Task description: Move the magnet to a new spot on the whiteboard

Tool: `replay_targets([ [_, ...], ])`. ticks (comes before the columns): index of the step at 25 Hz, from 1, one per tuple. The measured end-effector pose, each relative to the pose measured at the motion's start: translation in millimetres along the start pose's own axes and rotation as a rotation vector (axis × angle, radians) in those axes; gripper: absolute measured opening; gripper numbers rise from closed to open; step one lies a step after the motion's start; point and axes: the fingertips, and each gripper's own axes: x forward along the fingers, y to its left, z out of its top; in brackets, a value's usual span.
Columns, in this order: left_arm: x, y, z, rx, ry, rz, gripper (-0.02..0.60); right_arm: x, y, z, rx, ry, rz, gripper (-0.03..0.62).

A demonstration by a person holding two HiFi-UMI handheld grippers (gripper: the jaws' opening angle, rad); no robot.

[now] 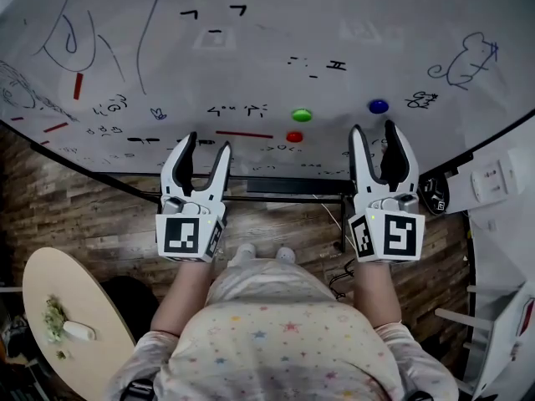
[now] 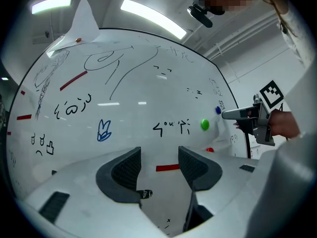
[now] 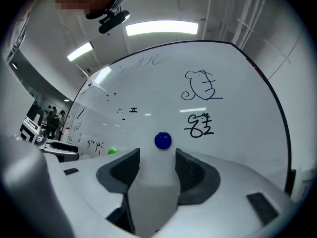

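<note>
Likely target: round glossy blue magnet (image 1: pixel 379 105), stuck on the white whiteboard (image 1: pixel 251 65) low down and toward its right edge, just left of a black scribble (image 1: pixel 420 100); a round green magnet (image 1: pixel 302 115) and a round red magnet (image 1: pixel 294 136) sit nearer the middle of the bottom edge, so the pick is a judgement from aim alone.

Handling, my guess: small, light, rigid plastic button; smooth domed face, so slippery if pinched on top; take it by the rim, jaws either side, close to the board; expect a bit of magnetic pull on lift-off, so tilt or slide it off rather than yank; not fragile.

right gripper (image 1: pixel 374 132): jaws spread wide, nothing between them, touching nothing; in its own view the blue magnet (image 3: pixel 163 140) is centred just beyond the jaw tips, gap clearly wider than the magnet; short of the board.

left gripper (image 1: pixel 208 144): jaws also spread, empty, near the bottom edge left of the red magnet; a short red marker line (image 2: pixel 167 167) on the board shows through its gap; not in contact.
</note>
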Motion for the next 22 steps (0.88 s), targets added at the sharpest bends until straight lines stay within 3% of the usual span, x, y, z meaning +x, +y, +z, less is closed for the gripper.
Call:
replay_targets([
  [22, 14.0, -1.3, -1.7, -0.005, -0.024, -0.012, 0.216, 15.8, -8.7, 21.9, -0.050, -0.047, -0.061, 0.166],
])
